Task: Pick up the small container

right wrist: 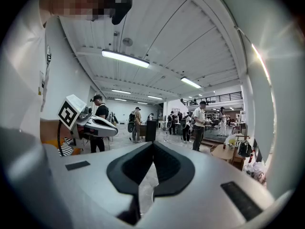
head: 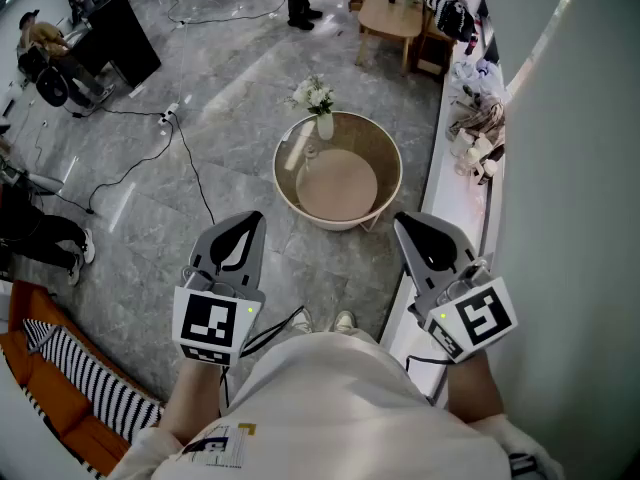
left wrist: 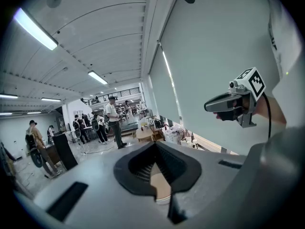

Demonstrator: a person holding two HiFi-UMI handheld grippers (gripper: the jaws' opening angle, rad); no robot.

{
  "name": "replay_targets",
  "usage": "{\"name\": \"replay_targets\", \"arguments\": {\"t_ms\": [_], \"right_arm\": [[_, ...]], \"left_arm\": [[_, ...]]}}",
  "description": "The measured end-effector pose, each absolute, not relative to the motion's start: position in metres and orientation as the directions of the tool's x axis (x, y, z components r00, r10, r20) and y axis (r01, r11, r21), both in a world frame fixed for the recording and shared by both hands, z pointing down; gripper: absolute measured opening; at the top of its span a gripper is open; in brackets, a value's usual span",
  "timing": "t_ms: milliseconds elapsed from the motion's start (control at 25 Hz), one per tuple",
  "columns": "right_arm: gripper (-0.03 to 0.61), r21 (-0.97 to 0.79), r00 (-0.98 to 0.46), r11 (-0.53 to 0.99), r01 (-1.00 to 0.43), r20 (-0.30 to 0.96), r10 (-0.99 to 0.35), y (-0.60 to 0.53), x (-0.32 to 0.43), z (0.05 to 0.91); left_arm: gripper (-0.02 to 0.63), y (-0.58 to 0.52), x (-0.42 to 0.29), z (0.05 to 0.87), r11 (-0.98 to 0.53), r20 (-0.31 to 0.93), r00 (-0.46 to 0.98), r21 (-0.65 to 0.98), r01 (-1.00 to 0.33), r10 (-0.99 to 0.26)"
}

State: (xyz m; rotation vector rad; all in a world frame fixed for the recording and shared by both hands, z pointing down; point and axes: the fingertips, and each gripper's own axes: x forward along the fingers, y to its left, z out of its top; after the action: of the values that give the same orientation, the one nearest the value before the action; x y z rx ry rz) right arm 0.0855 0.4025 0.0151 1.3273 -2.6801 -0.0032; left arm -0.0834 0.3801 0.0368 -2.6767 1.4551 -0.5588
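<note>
Hovering well short of the round table [head: 396, 163], left tongs [head: 248, 226] and right tongs [head: 408, 226] are clenched empty (unopened, they could only knock the flower vase [head: 324, 125] over).

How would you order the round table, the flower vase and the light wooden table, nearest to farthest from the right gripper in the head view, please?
1. Round table, just ahead and to the left of the right gripper.
2. Flower vase, at the round table's far edge.
3. Light wooden table, farthest, near the view's top.
</note>
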Motion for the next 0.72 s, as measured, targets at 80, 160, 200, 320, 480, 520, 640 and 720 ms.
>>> {"name": "replay_targets", "arguments": {"t_ms": [80,160,200,320,480,520,640,720], "right_arm": [[0.008,0.07,-0.603,0.616,-0.785,0.145,-0.784,0.4,0.087,0.018],[0.008,0.07,-0.605,0.619,-0.782,0.153,-0.782,0.398,0.091,0.02],[0.008,0.067,-0.604,0.618,-0.783,0.153,-0.782,0.397,0.093,0.021],[0.008,0.049,-0.601,0.612,-0.79,0.14,-0.787,0.393,0.101,0.023],[0.008,0.048,-0.602,0.613,-0.789,0.141,-0.786,0.391,0.11,0.025],[0.008,0.049,-0.603,0.614,-0.788,0.142,-0.785,0.39,0.112,0.025],[0.008,0.046,-0.605,0.615,-0.787,0.143,-0.784,0.388,0.119,0.027],[0.008,0.04,-0.607,0.617,-0.786,0.144,-0.782,0.386,0.124,0.031]], "left_arm": [[0.008,0.377,-0.08,0.039,-0.557,0.292,0.493,-0.204,-0.805,-0.819],[0.008,0.376,-0.075,0.042,-0.559,0.295,0.494,-0.201,-0.805,-0.818],[0.008,0.375,-0.072,0.044,-0.56,0.299,0.494,-0.2,-0.804,-0.817],[0.008,0.374,-0.067,0.048,-0.556,0.309,0.486,-0.206,-0.805,-0.818],[0.008,0.373,-0.06,0.05,-0.547,0.313,0.474,-0.209,-0.811,-0.823],[0.008,0.373,-0.058,0.05,-0.546,0.314,0.473,-0.209,-0.811,-0.823],[0.008,0.371,-0.05,0.052,-0.546,0.319,0.472,-0.21,-0.811,-0.822],[0.008,0.369,-0.043,0.056,-0.548,0.324,0.472,-0.207,-0.81,-0.82]]}}
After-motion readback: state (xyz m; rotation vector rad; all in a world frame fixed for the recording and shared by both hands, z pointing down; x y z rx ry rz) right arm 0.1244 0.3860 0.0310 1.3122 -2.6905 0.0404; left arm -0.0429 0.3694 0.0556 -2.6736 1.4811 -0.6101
